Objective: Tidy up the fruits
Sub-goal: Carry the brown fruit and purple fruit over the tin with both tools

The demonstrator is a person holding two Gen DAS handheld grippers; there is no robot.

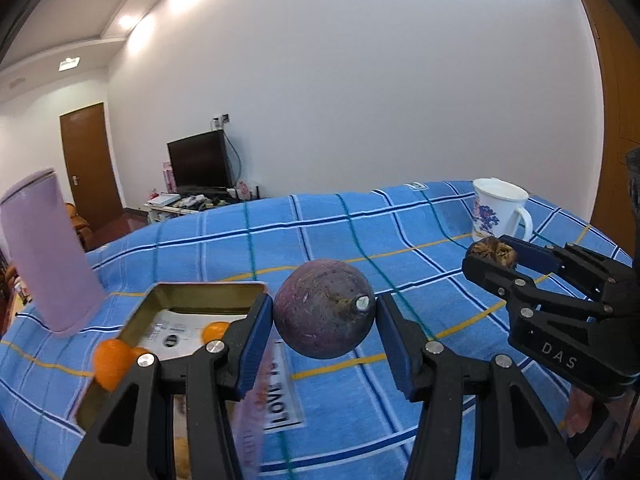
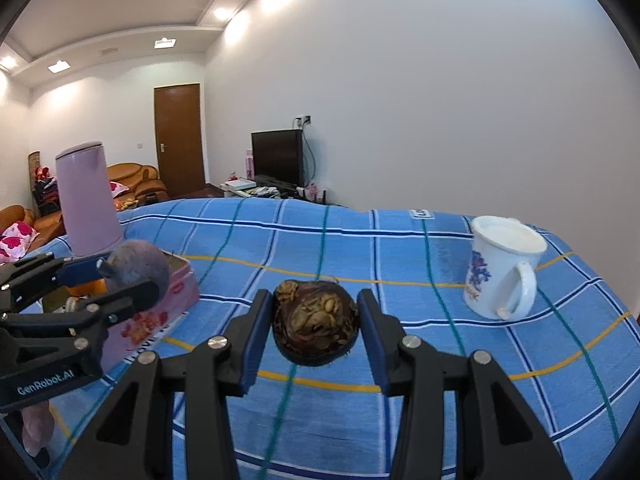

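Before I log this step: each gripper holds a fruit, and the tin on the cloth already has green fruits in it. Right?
Not quite. The fruits in the tin are orange, not green, as the left wrist view shows. The rest holds: the left gripper holds a purple fruit, the right gripper a brown one.

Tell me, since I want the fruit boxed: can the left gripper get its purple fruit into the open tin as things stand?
Probably yes. The left gripper holds the purple fruit clear of the cloth, right beside the open tin. Only small orange fruits lie inside, and nothing stands between.
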